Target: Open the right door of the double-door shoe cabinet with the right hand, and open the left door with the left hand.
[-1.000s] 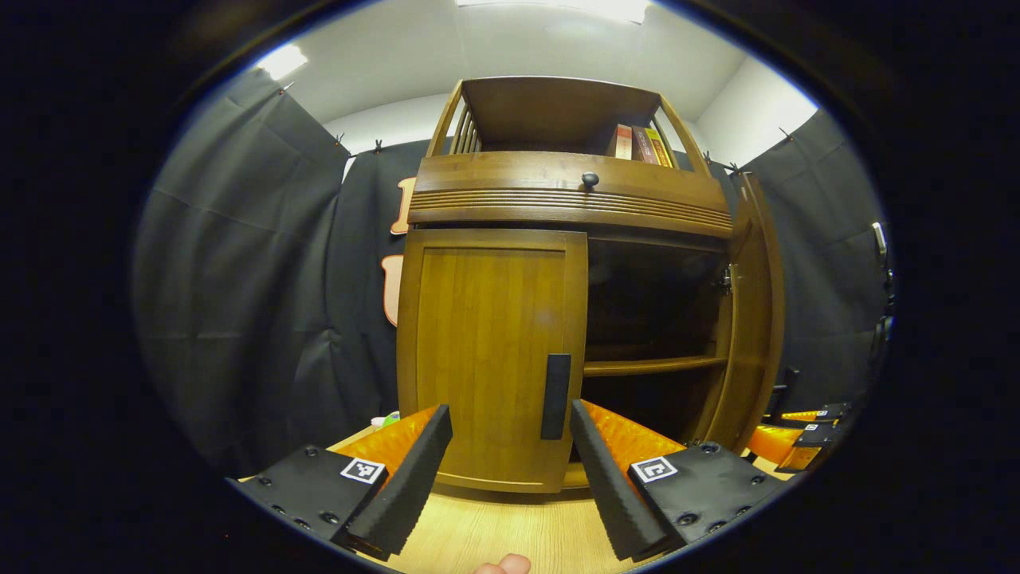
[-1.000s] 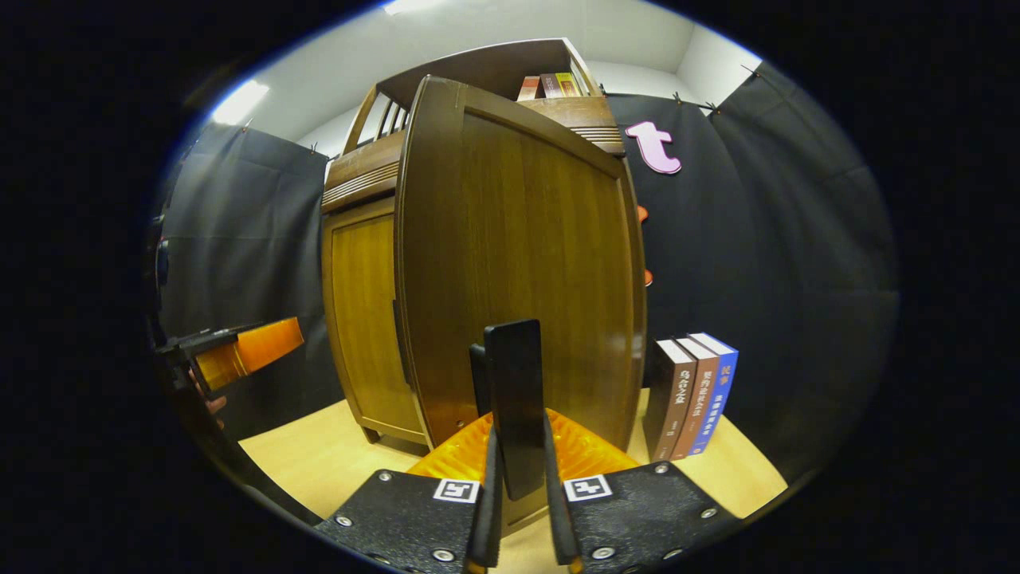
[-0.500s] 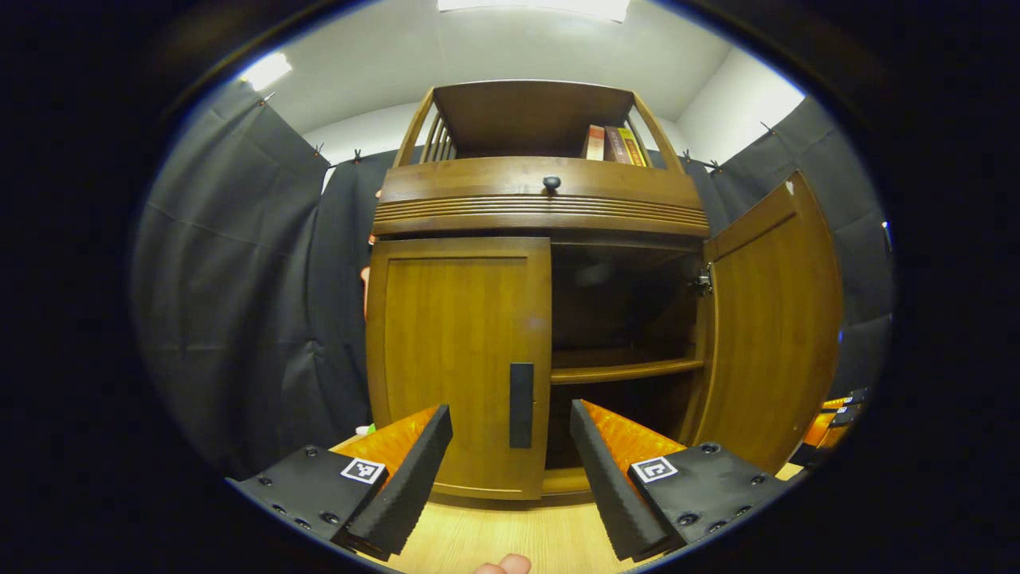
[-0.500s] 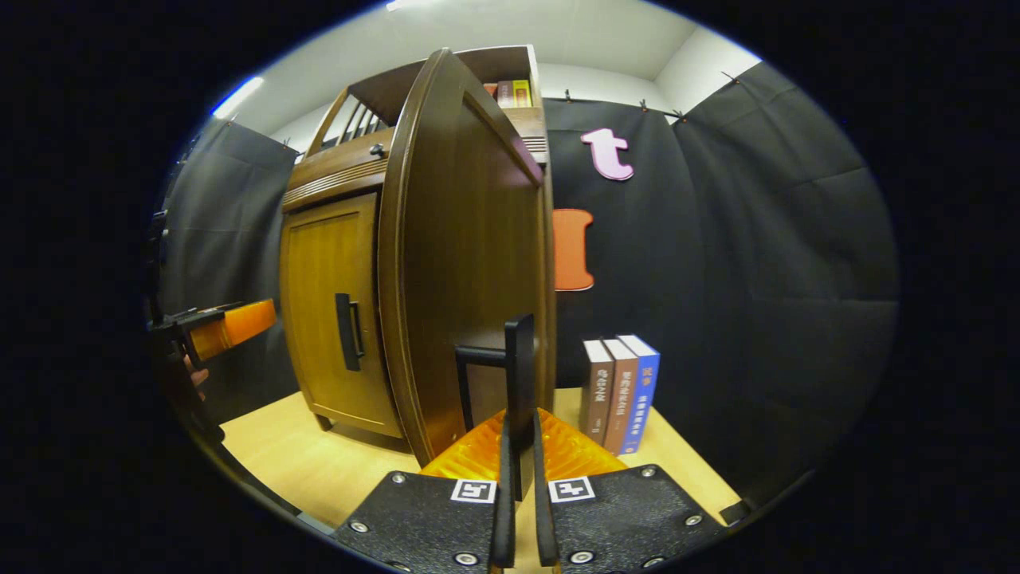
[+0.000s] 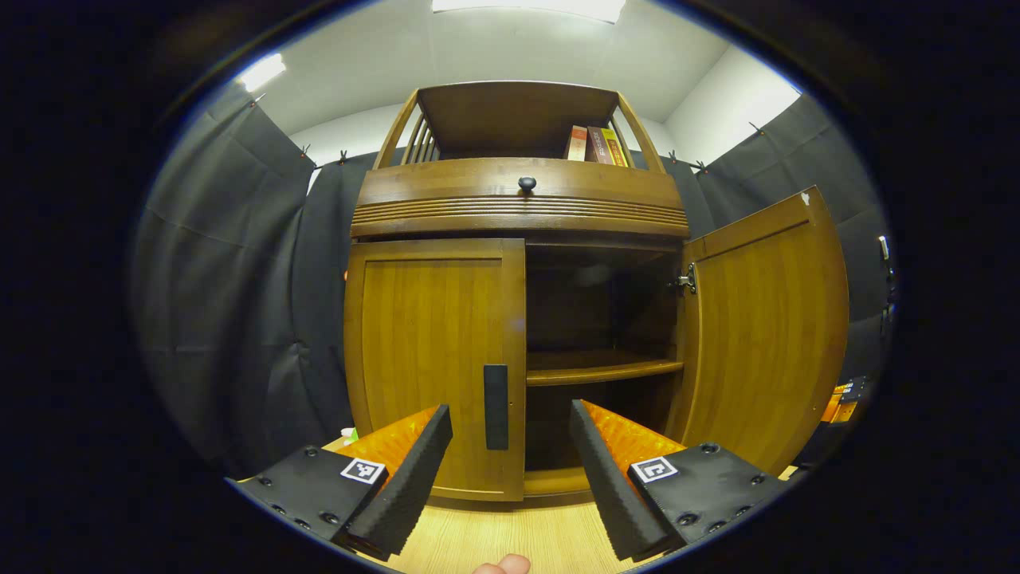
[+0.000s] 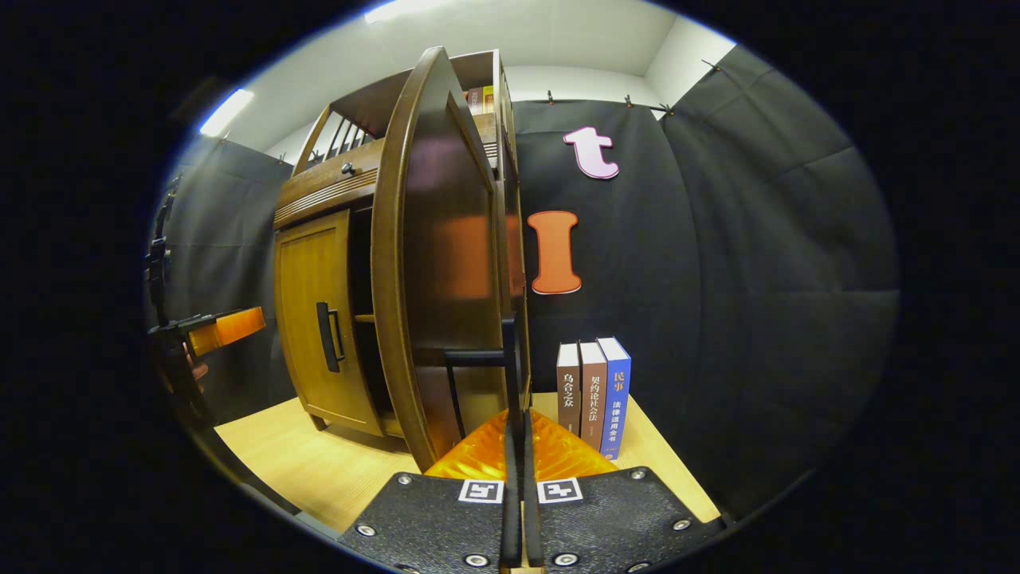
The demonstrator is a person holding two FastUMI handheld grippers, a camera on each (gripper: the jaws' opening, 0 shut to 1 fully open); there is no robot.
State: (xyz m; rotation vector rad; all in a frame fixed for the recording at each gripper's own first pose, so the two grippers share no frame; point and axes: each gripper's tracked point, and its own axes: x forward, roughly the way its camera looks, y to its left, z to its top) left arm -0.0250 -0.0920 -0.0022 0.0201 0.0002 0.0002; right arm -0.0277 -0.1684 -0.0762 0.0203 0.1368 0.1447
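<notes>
Right door of brown wooden double-door shoe cabinet [image 5: 518, 199] swung wide; we see right door [image 5: 765, 335] open, shelf exposed. Right gripper [image 6: 516, 446] clenched on its black vertical bar handle [image 6: 510, 359]. Left door [image 5: 434, 359] closed, its black bar handle [image 5: 496, 406] dead ahead between spread fingers of left gripper [image 5: 510, 446], not touching. We judge door rigid, light on hinges; pinch handle mid-length, pull along arc.
</notes>
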